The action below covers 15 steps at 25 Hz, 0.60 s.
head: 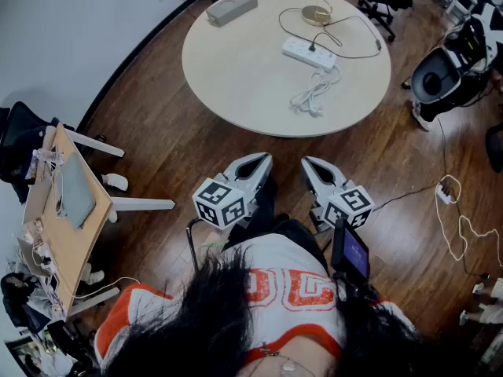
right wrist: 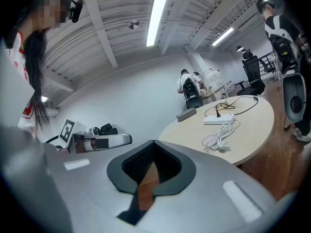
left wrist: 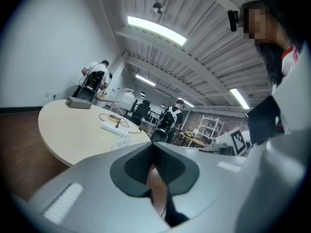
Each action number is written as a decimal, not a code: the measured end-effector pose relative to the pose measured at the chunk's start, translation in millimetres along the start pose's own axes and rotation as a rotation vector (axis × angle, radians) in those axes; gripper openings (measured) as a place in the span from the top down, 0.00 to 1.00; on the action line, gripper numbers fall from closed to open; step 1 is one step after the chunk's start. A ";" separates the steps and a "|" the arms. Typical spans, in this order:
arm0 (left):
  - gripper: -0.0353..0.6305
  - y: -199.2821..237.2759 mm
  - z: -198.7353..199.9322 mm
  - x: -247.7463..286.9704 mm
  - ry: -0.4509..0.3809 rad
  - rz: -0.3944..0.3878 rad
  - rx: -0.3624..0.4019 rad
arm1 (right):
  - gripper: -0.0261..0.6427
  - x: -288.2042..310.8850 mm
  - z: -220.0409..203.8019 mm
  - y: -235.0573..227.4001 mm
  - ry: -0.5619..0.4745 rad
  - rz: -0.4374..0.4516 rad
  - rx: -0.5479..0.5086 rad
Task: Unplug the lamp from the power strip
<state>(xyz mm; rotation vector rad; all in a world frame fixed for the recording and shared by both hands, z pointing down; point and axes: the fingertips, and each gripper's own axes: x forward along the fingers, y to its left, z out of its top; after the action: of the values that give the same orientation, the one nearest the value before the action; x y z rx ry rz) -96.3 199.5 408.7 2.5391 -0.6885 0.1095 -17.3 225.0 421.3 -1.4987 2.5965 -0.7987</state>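
Note:
A white power strip lies on the round beige table, with a black plug in it. The plug's thin black cord loops back to the lamp's gold base. The strip's own white cable is coiled near the table's front edge. My left gripper and right gripper are held low near the person's body, short of the table. Both are shut with nothing between the jaws. The strip also shows far off in the left gripper view and the right gripper view.
A grey box sits at the table's far left. A wooden board on legs stands at the left, a black office chair at the right. Loose white cable lies on the wooden floor. People stand beyond the table.

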 end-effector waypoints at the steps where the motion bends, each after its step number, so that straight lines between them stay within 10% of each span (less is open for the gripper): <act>1: 0.95 5.0 3.0 4.7 -0.002 0.004 0.003 | 0.96 2.3 1.6 -4.7 0.001 -0.003 -0.002; 15: 0.95 77.8 61.1 122.5 0.019 -0.074 -0.008 | 0.96 42.8 57.1 -119.0 -0.023 -0.163 0.014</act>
<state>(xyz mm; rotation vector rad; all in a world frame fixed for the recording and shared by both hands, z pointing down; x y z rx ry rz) -31.4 56.2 415.3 2.5495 -0.5860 0.1046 71.0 118.7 434.5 -1.7228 2.4718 -0.8051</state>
